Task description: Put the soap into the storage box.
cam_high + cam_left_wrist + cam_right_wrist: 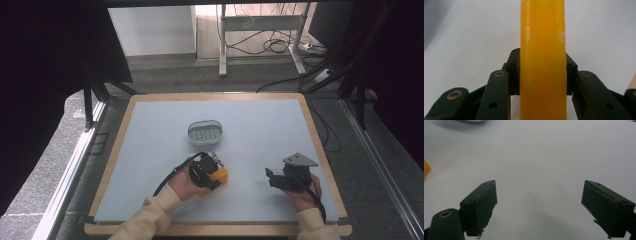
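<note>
In the high view, nearest the camera are the person's cream sleeves [150,215] coming in over the near edge of the table [260,115]. The left gripper [212,172] sits near the middle, clamped on an orange block [220,175] low over the grey mat. The right gripper [270,176] rests well apart to the right, pointing left, holding nothing. Farther off, beyond the block, stands a small white slotted dish [205,132].

The left gripper view shows the grip itself: the orange block [542,62] stands upright between the two black jaws, both pads pressed flat against its sides. This the high view cannot show, since the gripper body hides the contact there.

In the right gripper view the right gripper [539,202] has its jaws spread wide over bare mat, with an orange corner of the block [426,168] at the left edge and the dish's rim [472,120] at the far top.

I judge the step to be carrying the held block, probably toward the dish. The next move calls for a steady lift, travel away from the person, and a release only once the block is squarely over the dish.
</note>
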The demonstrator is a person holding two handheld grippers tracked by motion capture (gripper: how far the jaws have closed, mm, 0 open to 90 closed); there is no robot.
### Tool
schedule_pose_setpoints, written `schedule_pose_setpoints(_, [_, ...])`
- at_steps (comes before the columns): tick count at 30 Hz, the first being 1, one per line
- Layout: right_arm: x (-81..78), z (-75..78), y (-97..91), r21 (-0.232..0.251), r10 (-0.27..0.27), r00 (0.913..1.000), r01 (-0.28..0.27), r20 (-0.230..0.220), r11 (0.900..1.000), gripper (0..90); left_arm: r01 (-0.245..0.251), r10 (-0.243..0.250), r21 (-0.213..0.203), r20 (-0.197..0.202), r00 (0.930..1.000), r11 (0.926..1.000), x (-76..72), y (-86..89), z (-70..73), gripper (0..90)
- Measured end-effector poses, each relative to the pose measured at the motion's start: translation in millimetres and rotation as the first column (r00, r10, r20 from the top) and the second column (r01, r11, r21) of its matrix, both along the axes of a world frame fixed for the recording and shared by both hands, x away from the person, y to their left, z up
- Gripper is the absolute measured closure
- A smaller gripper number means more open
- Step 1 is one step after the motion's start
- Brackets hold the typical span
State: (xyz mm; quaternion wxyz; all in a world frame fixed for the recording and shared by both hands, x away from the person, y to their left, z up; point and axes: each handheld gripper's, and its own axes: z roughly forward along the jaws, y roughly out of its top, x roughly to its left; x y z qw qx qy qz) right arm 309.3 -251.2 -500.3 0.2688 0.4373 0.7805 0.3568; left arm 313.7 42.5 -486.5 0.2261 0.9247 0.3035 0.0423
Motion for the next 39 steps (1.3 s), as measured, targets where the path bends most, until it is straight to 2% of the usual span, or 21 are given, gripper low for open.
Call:
schedule_pose_setpoints(12, [-0.1, 0.5, -0.4, 0.001, -0.004, 1.0, 0.004, 0.005, 1.0, 13.3, 0.027, -0.027, -0.017, 0.027, 0.9993, 0.9995, -1.1, 2.2, 17.1, 61.8])
schedule_pose_setpoints(25, [0.0, 0.4, -0.4, 0.0, -0.005, 1.0, 0.005, 0.004, 1.0, 13.3, 0.013, -0.011, -0.043, 0.047, 0.9988, 0.999, 4.0, 14.5, 31.0, 61.8])
schedule_pose_setpoints(39, [-0.1, 0.3, 0.0, -0.002, -0.004, 1.0, 0.004, 0.006, 1.0, 13.3, 0.001, 0.002, -0.058, 0.05, 0.9987, 0.9983, 8.2, 24.3, 35.3, 61.9])
